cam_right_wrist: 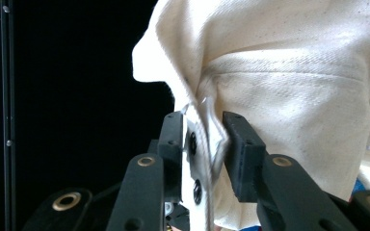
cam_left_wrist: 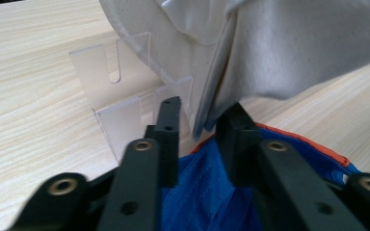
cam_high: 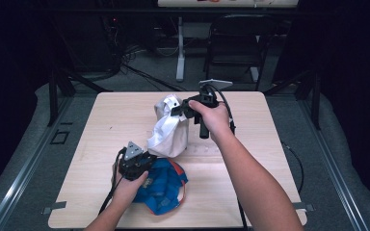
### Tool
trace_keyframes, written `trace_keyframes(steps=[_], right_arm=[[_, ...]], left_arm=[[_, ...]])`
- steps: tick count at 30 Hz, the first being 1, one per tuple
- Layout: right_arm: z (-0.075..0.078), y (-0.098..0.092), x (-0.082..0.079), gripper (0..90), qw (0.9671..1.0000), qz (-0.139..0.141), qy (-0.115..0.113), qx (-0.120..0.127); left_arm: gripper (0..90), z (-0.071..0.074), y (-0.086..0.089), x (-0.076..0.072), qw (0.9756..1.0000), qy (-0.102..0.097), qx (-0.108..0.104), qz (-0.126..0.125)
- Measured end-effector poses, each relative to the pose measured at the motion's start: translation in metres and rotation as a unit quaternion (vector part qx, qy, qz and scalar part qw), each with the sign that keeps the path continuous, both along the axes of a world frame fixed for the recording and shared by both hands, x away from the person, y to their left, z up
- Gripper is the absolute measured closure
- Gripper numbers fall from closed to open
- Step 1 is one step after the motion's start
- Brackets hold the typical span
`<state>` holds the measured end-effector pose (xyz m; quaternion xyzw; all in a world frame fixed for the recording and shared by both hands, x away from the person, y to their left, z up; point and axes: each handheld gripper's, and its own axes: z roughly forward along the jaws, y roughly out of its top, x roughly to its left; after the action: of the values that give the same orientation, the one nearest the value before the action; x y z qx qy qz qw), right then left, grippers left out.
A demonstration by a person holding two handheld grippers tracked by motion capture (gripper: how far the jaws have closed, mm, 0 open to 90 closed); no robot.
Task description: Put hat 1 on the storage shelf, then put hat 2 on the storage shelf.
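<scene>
Already draped over its clear stand (cam_left_wrist: 120,103), the white cap (cam_high: 169,127) is sitting mid-table, both grippers (cam_high: 136,166) (cam_high: 179,109) loosening off cloth; blue cap (cam_high: 166,185) is waiting at the near edge.

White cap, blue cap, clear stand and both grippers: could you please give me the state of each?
White cap: draped over the stand, upright.
Blue cap: lying flat on the table.
Clear stand: upright, partly covered.
Left gripper: jaws apart, white cap's edge between them.
Right gripper: jaws apart, cap's strap between.

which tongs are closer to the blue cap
Left. The left tongs sit right over the blue cap, near the person; the right tongs are farther up the table at the white cap.
</scene>
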<state>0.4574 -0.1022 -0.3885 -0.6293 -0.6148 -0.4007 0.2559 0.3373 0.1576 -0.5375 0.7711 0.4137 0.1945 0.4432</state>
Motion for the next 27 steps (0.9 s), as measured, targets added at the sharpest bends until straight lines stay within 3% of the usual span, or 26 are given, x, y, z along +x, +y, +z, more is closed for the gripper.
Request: trace_keyframes(steps=[6, 12, 16, 20, 24, 27], right_arm=[[0.006, -0.016, -0.012, 63.8, 0.9995, -0.009, -0.031, 0.0], [0.021, -0.04, -0.034, 59.0, 0.9954, -0.012, -0.094, -0.015], [0.015, -0.054, -0.052, 57.1, 0.9908, -0.012, -0.13, -0.037], [-0.003, -0.066, -0.074, 54.9, 0.9821, -0.01, -0.174, -0.072], [-0.02, -0.075, -0.09, 53.8, 0.9768, -0.006, -0.192, -0.094], [-0.033, -0.078, -0.101, 52.3, 0.9705, -0.003, -0.208, -0.123]], left_arm=[[54.2, 0.006, 0.013, -0.018, 1.0, -0.006, -0.002, 0.002], [50.2, 0.01, 0.037, -0.033, 0.9999, -0.008, 0.008, 0.005], [47.1, 0.011, 0.054, -0.039, 0.9998, 0.002, 0.008, 0.015], [44.7, 0.009, 0.073, -0.049, 0.9995, 0.004, 0.023, 0.02], [43.6, 0.004, 0.092, -0.053, 0.9986, 0.006, 0.031, 0.042], [43.7, 0.0, 0.103, -0.054, 0.9982, 0.012, 0.019, 0.055]])
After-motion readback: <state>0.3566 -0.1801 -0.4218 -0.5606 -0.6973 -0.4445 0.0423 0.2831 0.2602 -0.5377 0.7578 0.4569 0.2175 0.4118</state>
